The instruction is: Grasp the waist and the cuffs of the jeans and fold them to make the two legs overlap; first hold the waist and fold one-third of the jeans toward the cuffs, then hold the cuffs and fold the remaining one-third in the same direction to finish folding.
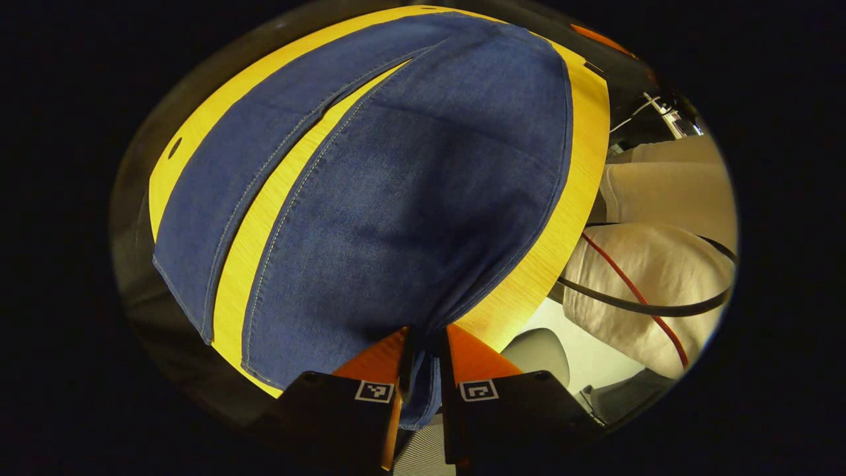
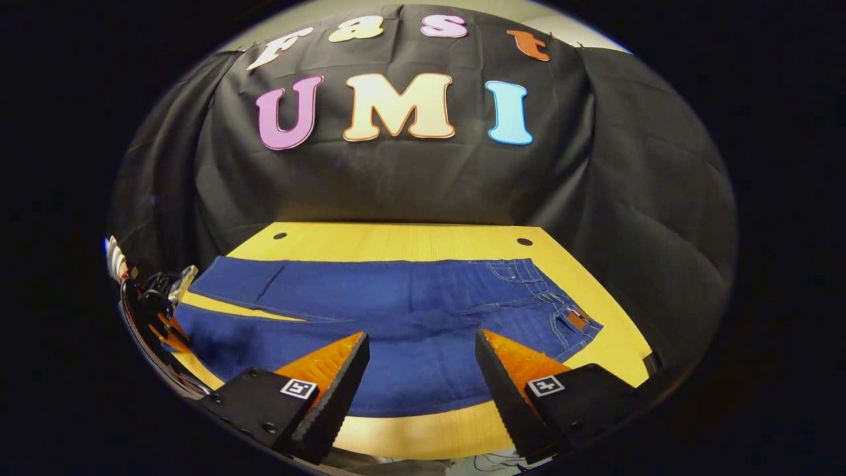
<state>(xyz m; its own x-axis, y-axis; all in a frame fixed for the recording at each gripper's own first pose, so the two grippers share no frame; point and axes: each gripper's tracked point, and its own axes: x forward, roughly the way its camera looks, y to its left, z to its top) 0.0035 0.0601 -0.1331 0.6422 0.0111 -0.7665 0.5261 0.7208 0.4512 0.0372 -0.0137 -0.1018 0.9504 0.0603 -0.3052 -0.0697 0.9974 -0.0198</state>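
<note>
While left tongs [image 1: 423, 347] pinch the jeans [image 1: 396, 198] cuff, seemingly, right tongs [image 2: 423, 360] gape above the table [image 2: 410, 241].

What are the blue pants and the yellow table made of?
The jeans look like denim, a matte blue woven cloth: pale stitched seams and a fine weave show. The table looks like light wood or a wood-look coating; faint straight grain lines run across its smooth top.

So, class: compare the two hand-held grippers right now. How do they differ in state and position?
The left hand-held gripper is shut on the jeans at a cuff; the right hand-held gripper is open, holding nothing. The left sits at the cuff end; the right hangs above the near leg, toward the waist. Both are over the wooden table.
</note>
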